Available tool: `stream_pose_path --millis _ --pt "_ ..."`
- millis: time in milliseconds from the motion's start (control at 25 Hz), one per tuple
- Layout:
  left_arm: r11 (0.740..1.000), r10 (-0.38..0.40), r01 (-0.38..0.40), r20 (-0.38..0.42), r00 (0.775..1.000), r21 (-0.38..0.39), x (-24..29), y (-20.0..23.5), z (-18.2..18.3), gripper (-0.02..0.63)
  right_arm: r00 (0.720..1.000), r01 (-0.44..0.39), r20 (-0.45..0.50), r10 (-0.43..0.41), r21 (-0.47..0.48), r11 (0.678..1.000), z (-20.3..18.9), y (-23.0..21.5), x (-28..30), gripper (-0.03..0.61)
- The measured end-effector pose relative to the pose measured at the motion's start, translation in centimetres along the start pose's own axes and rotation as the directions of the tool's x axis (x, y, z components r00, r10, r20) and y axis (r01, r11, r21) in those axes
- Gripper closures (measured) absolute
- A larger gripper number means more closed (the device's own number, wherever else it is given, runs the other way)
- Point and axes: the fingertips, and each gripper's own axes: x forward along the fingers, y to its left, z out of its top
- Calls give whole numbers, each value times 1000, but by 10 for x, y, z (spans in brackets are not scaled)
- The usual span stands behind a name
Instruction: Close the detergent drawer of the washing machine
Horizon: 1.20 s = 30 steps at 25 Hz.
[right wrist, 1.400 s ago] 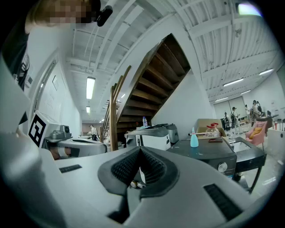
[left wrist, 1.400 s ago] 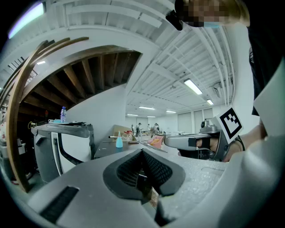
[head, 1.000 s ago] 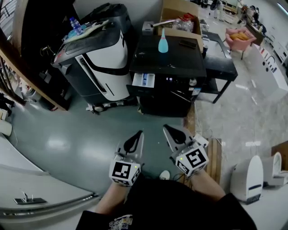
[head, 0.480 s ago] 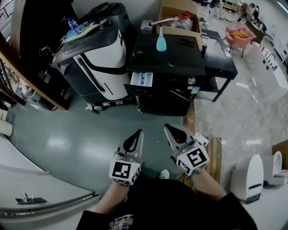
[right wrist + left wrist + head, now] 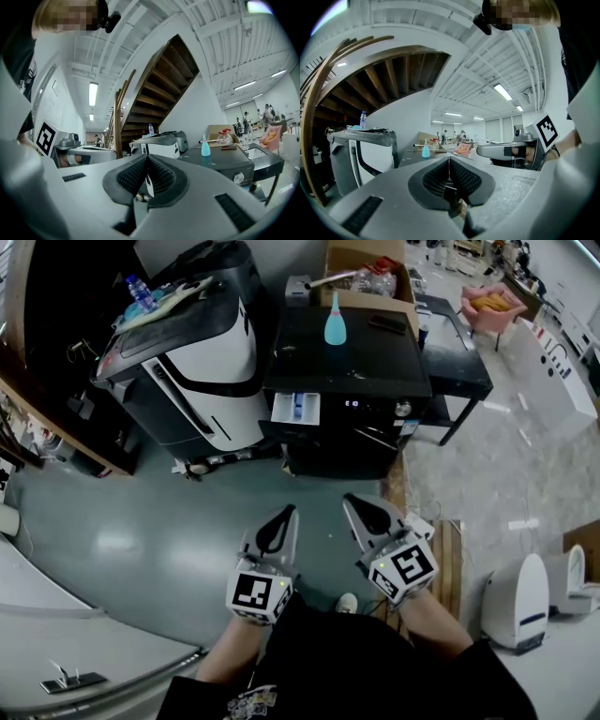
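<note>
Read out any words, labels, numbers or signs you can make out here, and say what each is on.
None reads clearly.
Washing machine display: lit, too small to read.
Shirt print: blurred.
Left gripper and right gripper cubes: square markers, no letters.

floor (image 5: 141, 521): grey-green, glossy | stairs (image 5: 168, 86): wooden | ceiling (image 5: 478, 61): white, strip lights (image 5: 502, 92)

Left gripper (image 5: 449, 160), jaws together and empty, faces a blue bottle (image 5: 425, 150).
</note>
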Motion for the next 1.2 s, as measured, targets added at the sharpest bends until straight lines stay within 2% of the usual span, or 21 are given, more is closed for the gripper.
stream_pose_path --millis 120,760,1200 --pt "1000 -16 16 -28 999 -12 7 23 -4 609 1000 17 -1 -17 9 1000 -1 -3 24 575" --pt "996 -81 80 -45 996 -36 29 136 -20 605 993 111 -35 -110 27 993 -20 0 128 515" --pt "988 -154 152 -58 986 -39 40 194 -35 465 981 192 -47 -191 18 981 -34 0 185 415"
